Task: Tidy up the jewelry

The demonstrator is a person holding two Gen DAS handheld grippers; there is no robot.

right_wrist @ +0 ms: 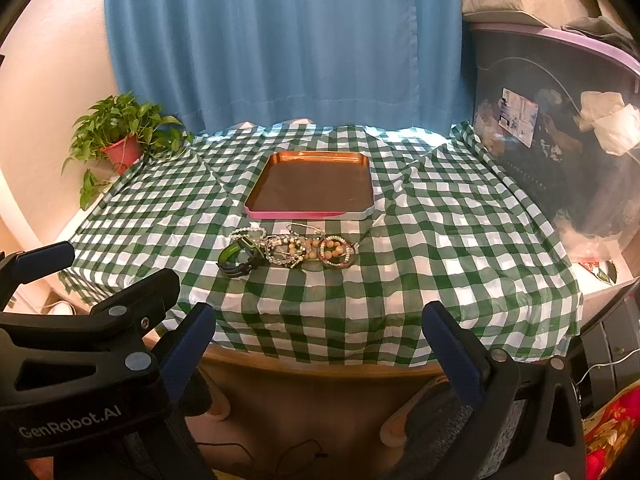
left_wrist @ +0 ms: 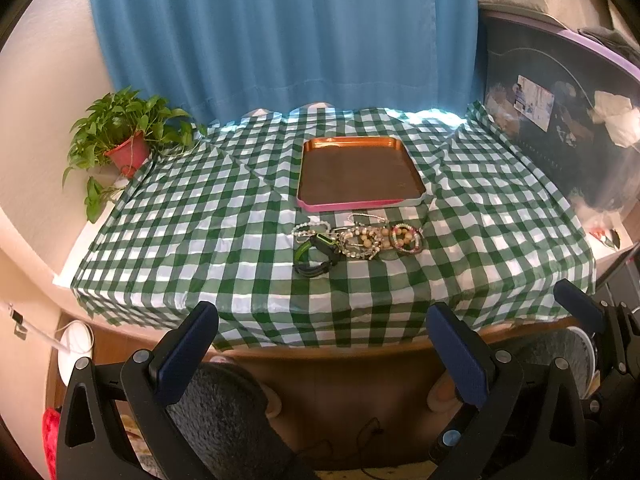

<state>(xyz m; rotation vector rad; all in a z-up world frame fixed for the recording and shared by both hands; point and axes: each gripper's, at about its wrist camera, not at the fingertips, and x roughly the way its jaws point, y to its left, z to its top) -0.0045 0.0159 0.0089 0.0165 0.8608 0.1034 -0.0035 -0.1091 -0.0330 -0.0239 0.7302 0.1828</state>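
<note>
Both the left gripper (left_wrist: 322,344) and right gripper (right_wrist: 320,340) hang wide apart and empty, jewelry (left_wrist: 356,240) heaped ahead before the tray (left_wrist: 360,142), awaiting sorting.

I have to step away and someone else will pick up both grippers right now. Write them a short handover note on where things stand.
Left gripper: jaws open, empty, held back off the near edge of the table.
Right gripper: jaws open, empty, also short of the table edge.
Tray: on the green checked tablecloth, nothing in it.
Jewelry pile: on the cloth just in front of the tray, bunched together; green and black wristband at its left end, beaded bracelets at its right.
Done: nothing moved into the tray yet.
Left: probably separate the pieces and lay each one in the tray.
</note>
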